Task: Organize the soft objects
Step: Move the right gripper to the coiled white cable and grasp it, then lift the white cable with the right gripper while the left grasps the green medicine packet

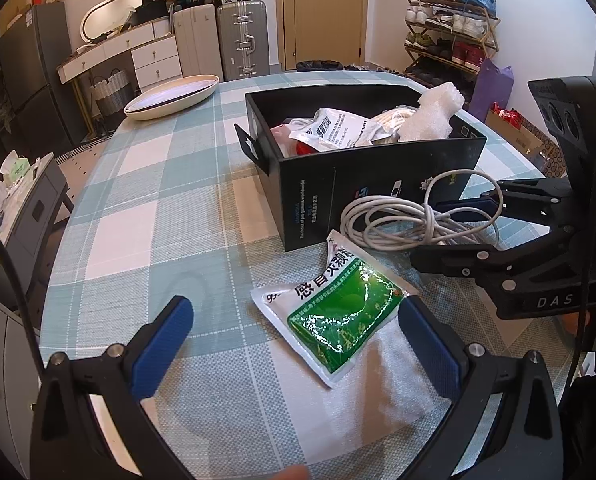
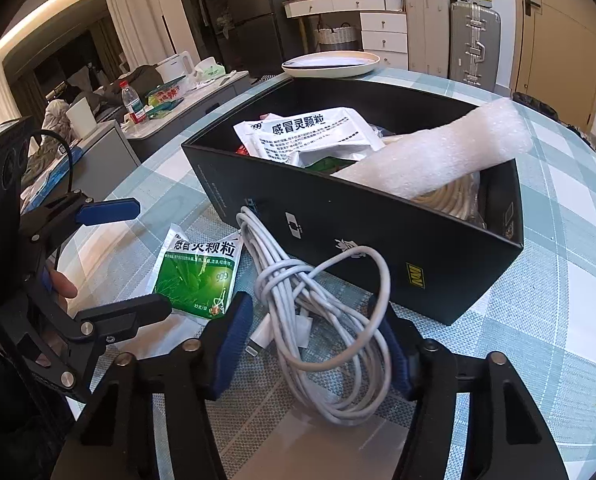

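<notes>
Beside the box (image 2: 361,216), right gripper (image 2: 313,344) straddles the cable (image 2: 321,320), jaws released; left gripper (image 1: 298,344) flanks the packet (image 1: 337,316), jaws released, ready for boxing.

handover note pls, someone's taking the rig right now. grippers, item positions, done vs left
Left gripper: open, straddling the green sachet flat on the table, not gripping it.
Right gripper: open around the white cable bundle beside the black box; no grip visible.
Done: white sachet, foam roll and a cord coil already in the box.
Left: box the cable bundle and green sachet.
</notes>
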Motion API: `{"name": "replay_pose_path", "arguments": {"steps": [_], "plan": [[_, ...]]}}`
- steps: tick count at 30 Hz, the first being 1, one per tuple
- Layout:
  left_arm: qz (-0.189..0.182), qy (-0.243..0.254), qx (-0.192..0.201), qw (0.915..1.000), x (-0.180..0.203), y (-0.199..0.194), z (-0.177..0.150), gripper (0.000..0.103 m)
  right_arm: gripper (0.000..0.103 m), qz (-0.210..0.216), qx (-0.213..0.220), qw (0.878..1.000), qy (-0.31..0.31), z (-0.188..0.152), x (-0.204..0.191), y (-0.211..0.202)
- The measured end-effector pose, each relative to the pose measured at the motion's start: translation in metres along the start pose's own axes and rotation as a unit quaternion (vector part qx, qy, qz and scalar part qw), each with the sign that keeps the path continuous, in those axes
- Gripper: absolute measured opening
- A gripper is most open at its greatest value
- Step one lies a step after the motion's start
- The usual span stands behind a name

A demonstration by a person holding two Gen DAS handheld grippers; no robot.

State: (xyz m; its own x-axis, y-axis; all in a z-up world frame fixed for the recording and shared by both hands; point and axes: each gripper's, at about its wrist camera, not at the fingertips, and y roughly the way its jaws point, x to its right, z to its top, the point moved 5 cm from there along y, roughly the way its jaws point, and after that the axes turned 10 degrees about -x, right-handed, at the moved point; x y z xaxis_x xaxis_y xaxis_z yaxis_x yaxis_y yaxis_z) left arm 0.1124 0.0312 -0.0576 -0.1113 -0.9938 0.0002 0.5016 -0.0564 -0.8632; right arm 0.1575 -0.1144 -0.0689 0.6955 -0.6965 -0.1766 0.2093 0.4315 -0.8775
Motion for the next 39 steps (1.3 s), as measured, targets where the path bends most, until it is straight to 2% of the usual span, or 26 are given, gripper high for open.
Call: {"name": "replay_pose_path", "arguments": {"steps": [11, 15, 21, 29, 33, 37, 39], "plan": [[-0.005, 0.006, 0.0, 1.0, 0.003, 0.0, 0.0, 0.103, 0.047, 0.003, 0.026, 1.0, -0.013, -0.012, -0.002, -0.018], [-0.003, 0.016, -0.003, 0.9999, 0.009, 0.002, 0.001, 0.103, 0.037, 0.001, 0.028, 0.999, -0.016, -0.017, -0.001, -0.025], [0.006, 0.036, -0.011, 0.9993, 0.015, 0.008, 0.005, 0.103, 0.036, 0.005, 0.02, 1.0, -0.021, -0.021, 0.0, -0.028], [0.006, 0.096, -0.021, 0.9952, 0.03, 0.014, 0.01, 0.101, 0.036, 0.013, 0.008, 1.0, -0.023, -0.023, 0.003, -0.027], [0.005, 0.125, -0.035, 0.9916, 0.039, 0.017, 0.007, 0.086, 0.036, 0.016, 0.004, 1.0, -0.016, -0.024, 0.008, -0.027], [-0.005, 0.133, -0.036, 0.9905, 0.044, 0.011, 0.004, 0.078, 0.037, 0.023, 0.0, 1.0, -0.003, -0.025, 0.013, -0.029], [-0.012, 0.135, -0.039, 0.9901, 0.044, 0.009, 0.003, 0.069, 0.038, 0.025, 0.0, 1.0, -0.001, -0.026, 0.014, -0.03]]}}
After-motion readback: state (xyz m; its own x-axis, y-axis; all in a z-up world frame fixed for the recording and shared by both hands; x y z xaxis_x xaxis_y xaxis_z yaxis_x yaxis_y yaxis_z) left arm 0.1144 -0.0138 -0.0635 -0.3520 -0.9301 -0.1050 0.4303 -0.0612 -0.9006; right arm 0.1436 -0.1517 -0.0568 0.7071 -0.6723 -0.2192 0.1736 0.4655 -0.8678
